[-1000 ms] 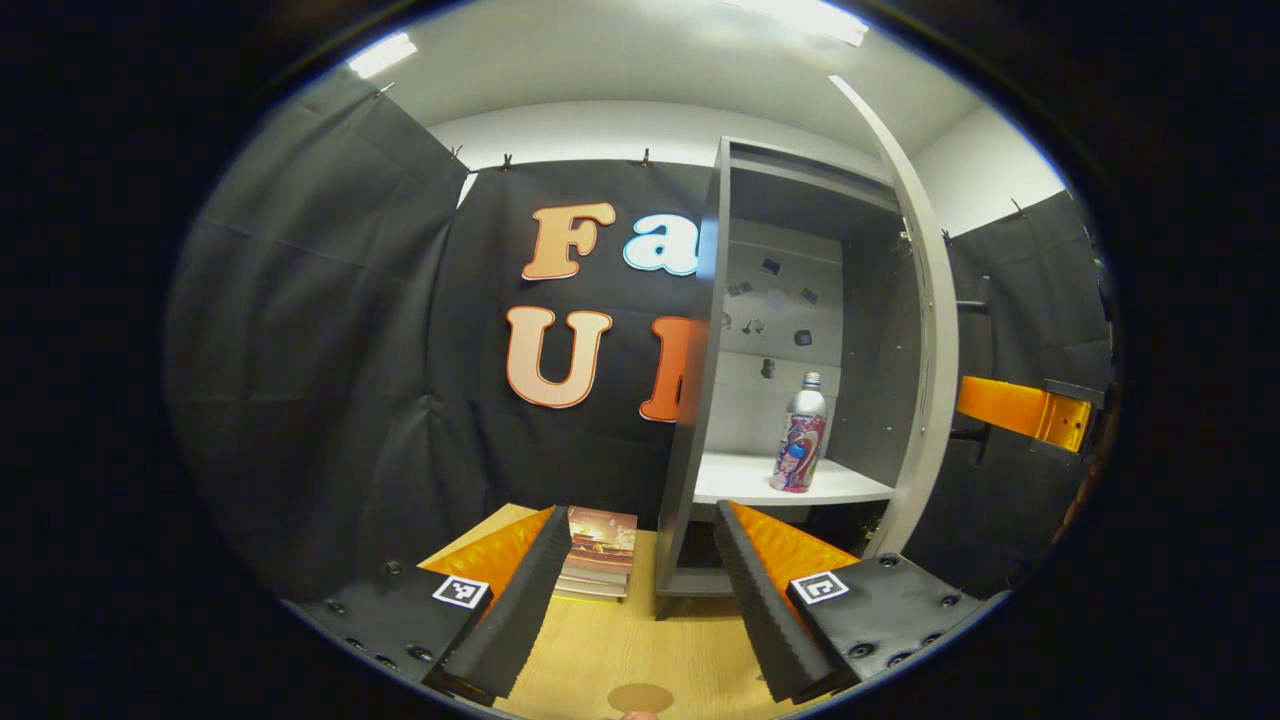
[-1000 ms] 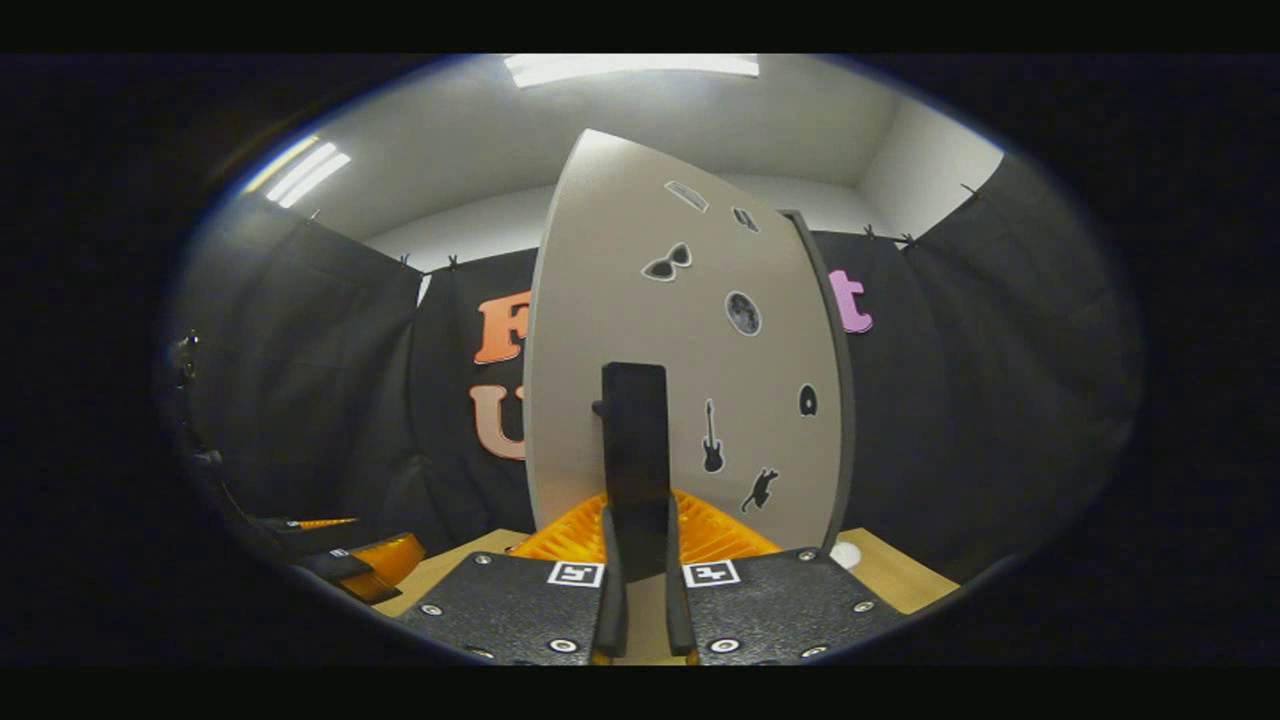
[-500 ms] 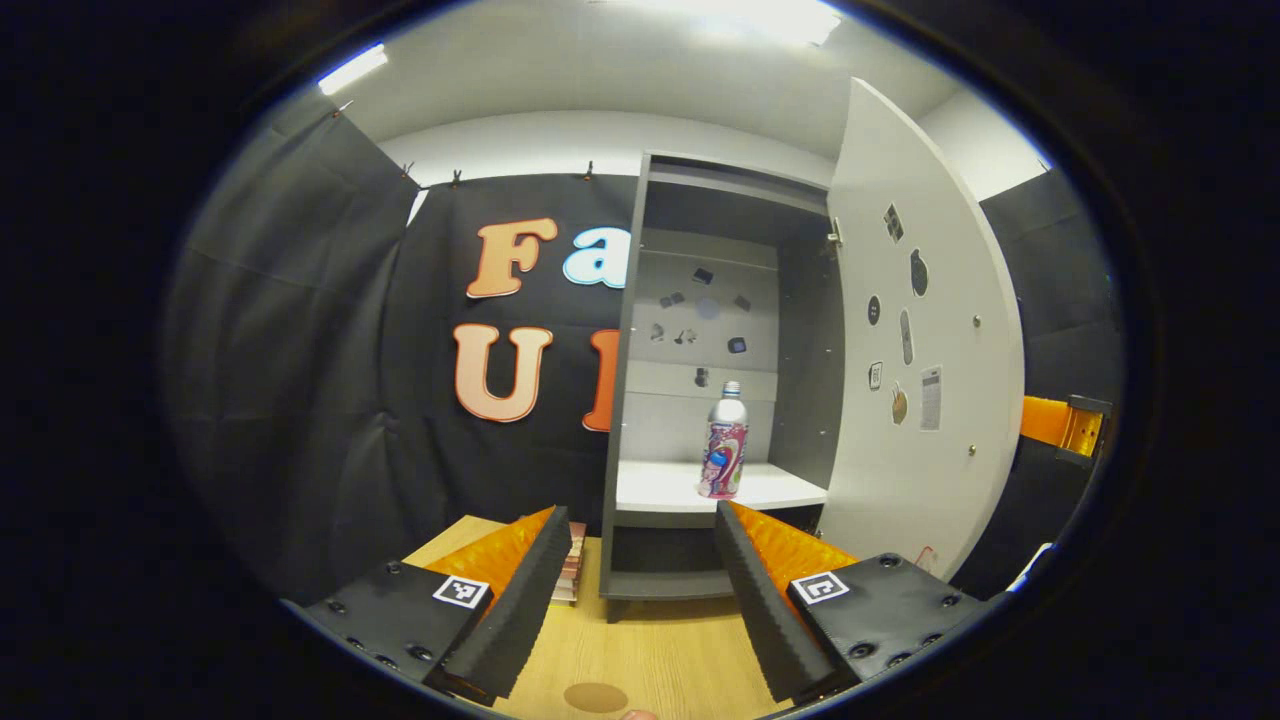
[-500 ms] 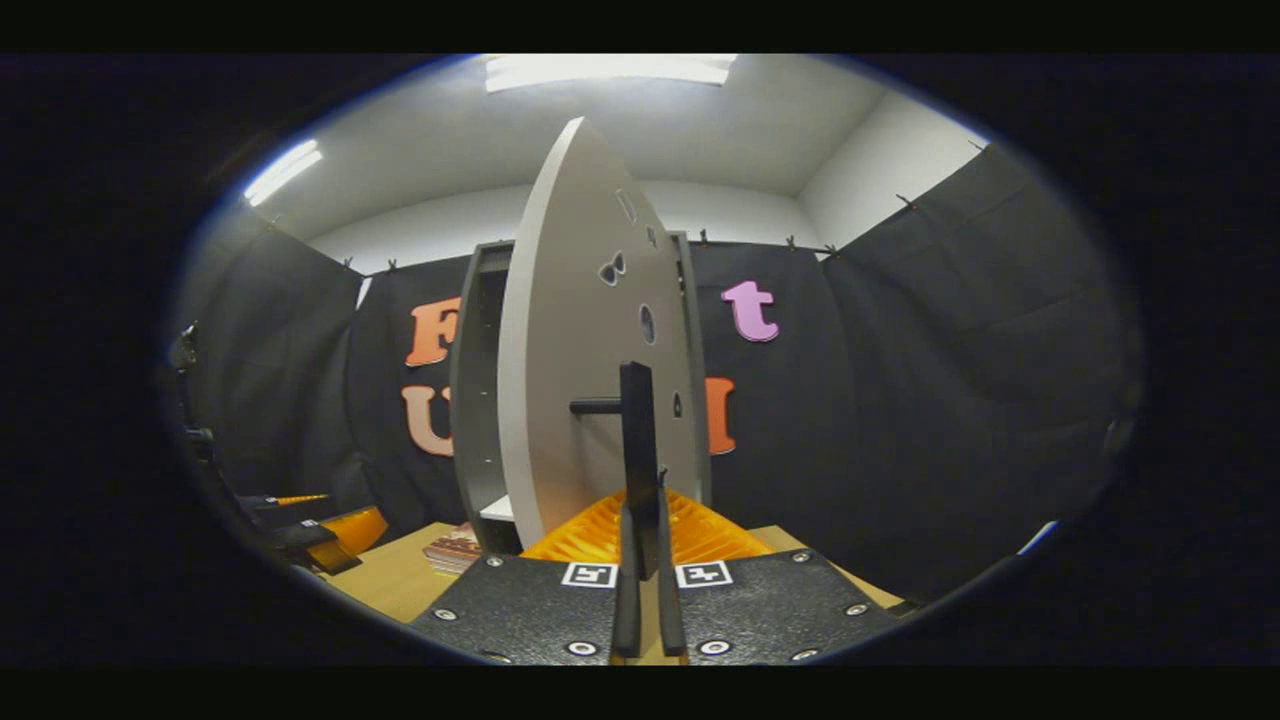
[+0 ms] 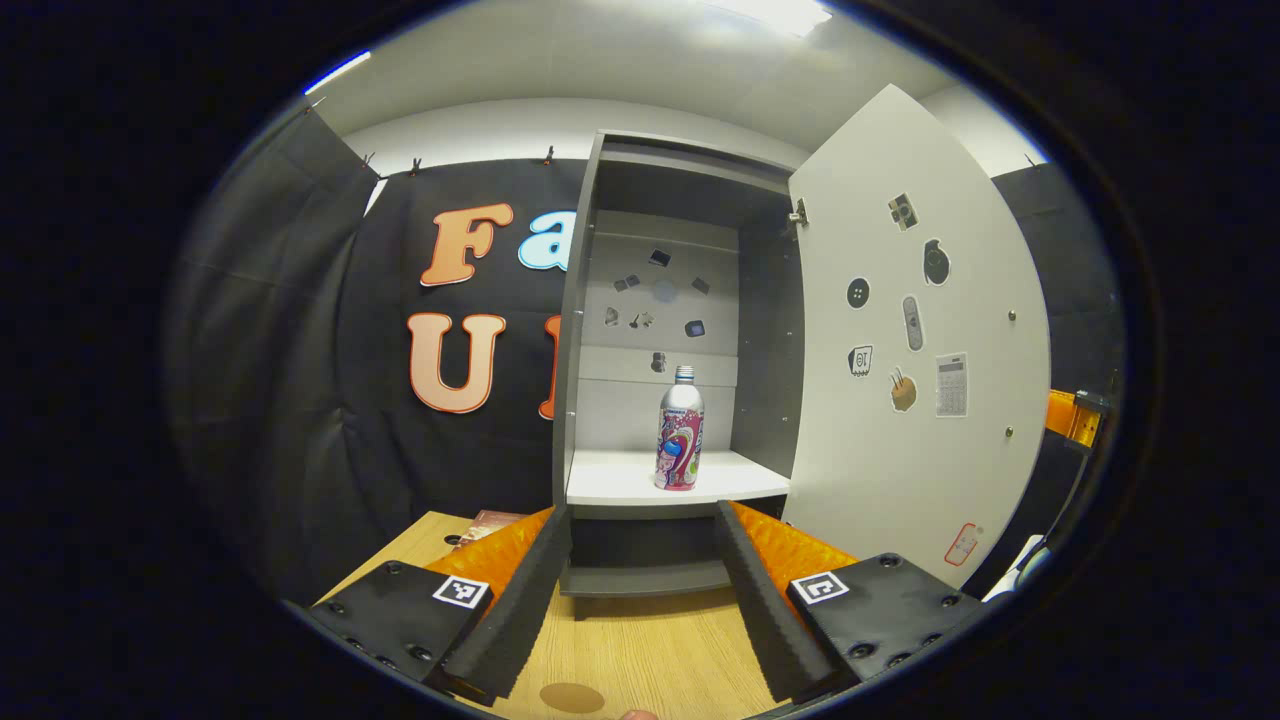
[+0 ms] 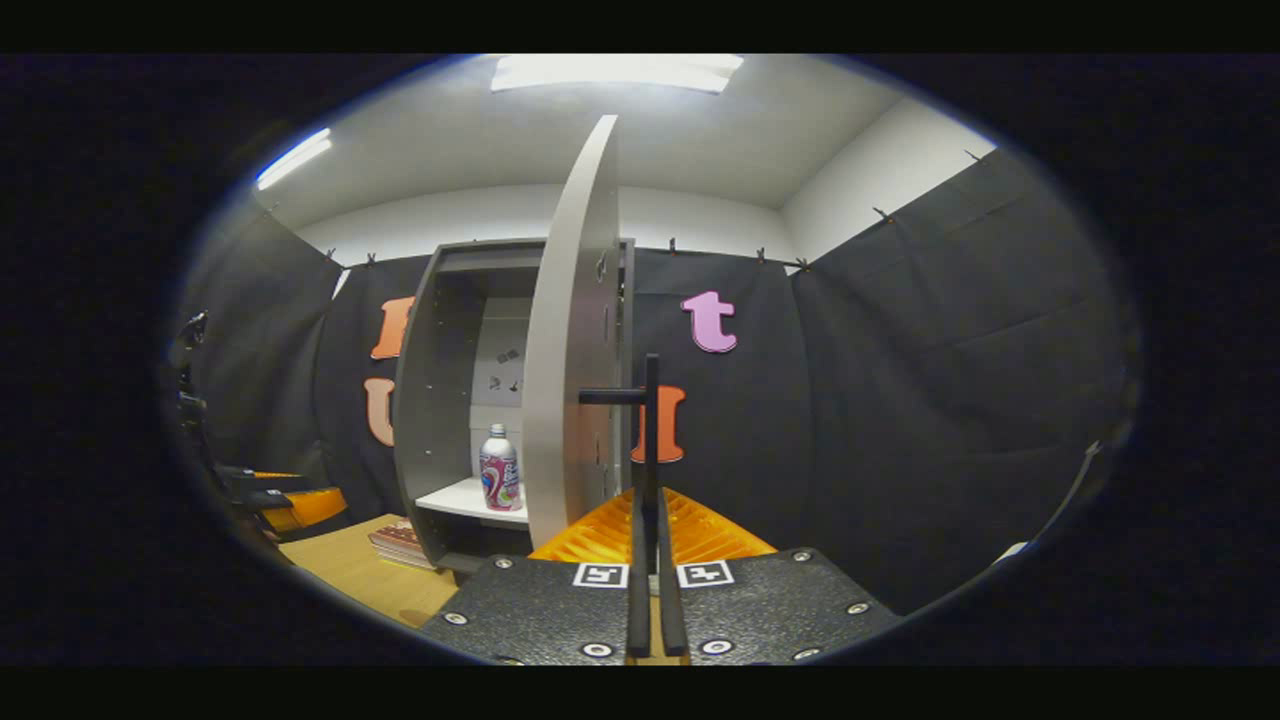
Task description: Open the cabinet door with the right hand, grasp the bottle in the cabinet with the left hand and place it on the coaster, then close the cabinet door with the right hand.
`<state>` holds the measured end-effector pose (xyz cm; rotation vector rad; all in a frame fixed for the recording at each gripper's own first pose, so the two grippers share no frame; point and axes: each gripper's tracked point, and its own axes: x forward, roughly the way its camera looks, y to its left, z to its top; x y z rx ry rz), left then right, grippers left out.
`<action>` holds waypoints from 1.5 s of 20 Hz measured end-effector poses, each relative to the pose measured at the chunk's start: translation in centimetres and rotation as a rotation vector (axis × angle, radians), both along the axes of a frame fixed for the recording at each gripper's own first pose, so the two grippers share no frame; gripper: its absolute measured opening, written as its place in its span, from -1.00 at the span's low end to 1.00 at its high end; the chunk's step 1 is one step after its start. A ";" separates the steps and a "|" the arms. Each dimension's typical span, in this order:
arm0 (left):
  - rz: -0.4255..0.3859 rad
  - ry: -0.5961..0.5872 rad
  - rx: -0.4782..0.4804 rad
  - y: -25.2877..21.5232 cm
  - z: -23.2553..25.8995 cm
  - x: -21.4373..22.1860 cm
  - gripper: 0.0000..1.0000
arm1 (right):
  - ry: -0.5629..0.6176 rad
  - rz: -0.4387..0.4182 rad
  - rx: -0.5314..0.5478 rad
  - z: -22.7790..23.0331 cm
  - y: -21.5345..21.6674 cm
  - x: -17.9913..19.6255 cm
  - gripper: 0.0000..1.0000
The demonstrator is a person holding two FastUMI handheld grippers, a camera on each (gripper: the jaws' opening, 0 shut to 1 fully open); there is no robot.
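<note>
Wooden table down front, black cloth hung all round, white ceiling with strip lights glowing overhead. On the table stands the grey cabinet, and there's the bottle, upright on the white shelf inside, well back from the coaster, that brown disc flat on the wood at the near edge. A stack of books sits just left of the cabinet's foot.

And the cabinet door has swung a good way further since a second ago: then it showed nearly edge-on from the left gripper view, now its stickered inner face is wide to us. The bottle hasn't budged.

The right gripper is clamped tight on the door's black handle, both fingers pinching the bar, reaching level toward it. The left gripper hangs low over the table, fingers spread wide and empty, aimed straight at the open shelf.
</note>
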<state>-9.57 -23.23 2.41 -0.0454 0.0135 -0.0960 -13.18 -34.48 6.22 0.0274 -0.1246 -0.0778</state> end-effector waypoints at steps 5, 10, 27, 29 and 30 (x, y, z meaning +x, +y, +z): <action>-0.019 0.011 0.003 -0.1 -0.4 0.0 0.88 | 0.012 -0.076 -0.007 -0.4 -2.4 -1.4 -0.83; -0.045 0.014 -0.011 -0.4 -0.5 0.3 0.88 | 0.028 -0.122 -0.026 -0.5 -2.5 -2.7 -0.70; -0.105 -0.011 -0.032 -2.4 -0.1 3.5 0.88 | 0.072 -0.032 -0.119 -1.7 7.9 -6.4 0.12; -0.121 -0.008 -0.040 -2.4 -0.6 5.7 0.88 | 0.077 -0.023 -0.132 -2.2 9.7 -4.7 0.18; -0.127 -0.008 -0.037 -2.3 -0.8 7.0 0.89 | 0.076 -0.022 -0.130 -2.4 10.6 -3.6 0.26</action>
